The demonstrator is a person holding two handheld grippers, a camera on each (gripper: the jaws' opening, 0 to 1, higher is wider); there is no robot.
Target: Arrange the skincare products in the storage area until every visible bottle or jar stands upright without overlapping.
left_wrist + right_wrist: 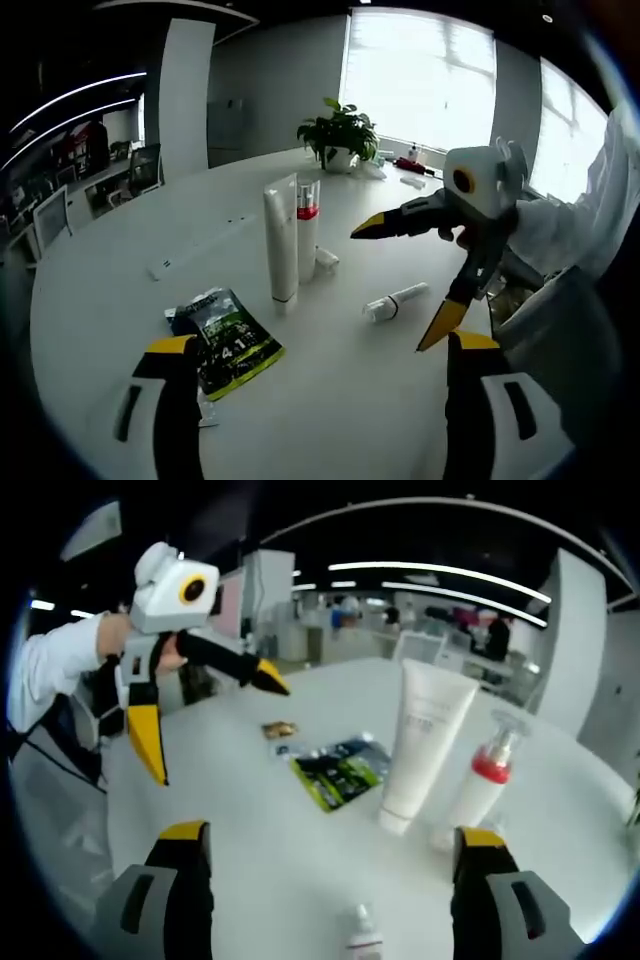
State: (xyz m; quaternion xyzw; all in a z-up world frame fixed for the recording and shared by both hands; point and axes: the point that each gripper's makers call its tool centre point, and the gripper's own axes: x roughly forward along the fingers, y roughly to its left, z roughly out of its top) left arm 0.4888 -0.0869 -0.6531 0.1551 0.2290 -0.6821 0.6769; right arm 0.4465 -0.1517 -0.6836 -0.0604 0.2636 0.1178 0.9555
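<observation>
A tall white tube (281, 245) stands on its cap on the white round table (100, 300), with a clear pump bottle with a red band (308, 232) upright right behind it. A small white bottle (396, 301) lies on its side to their right. My left gripper (320, 345) is open and empty, short of them. My right gripper (405, 277) hangs open above the lying bottle. In the right gripper view the tube (425, 742) and pump bottle (483, 782) stand ahead, the small bottle (362, 936) lies low between the open right gripper (333, 832), and the left gripper (222, 735) is open.
A green-and-black sachet (228, 342) lies flat near my left jaw, seen again as the sachet (342, 770) beside a small brown packet (280, 728). A potted plant (340, 135) and small items stand at the far edge. A white power strip (170, 263) lies left. A white sleeve (590, 220) is at right.
</observation>
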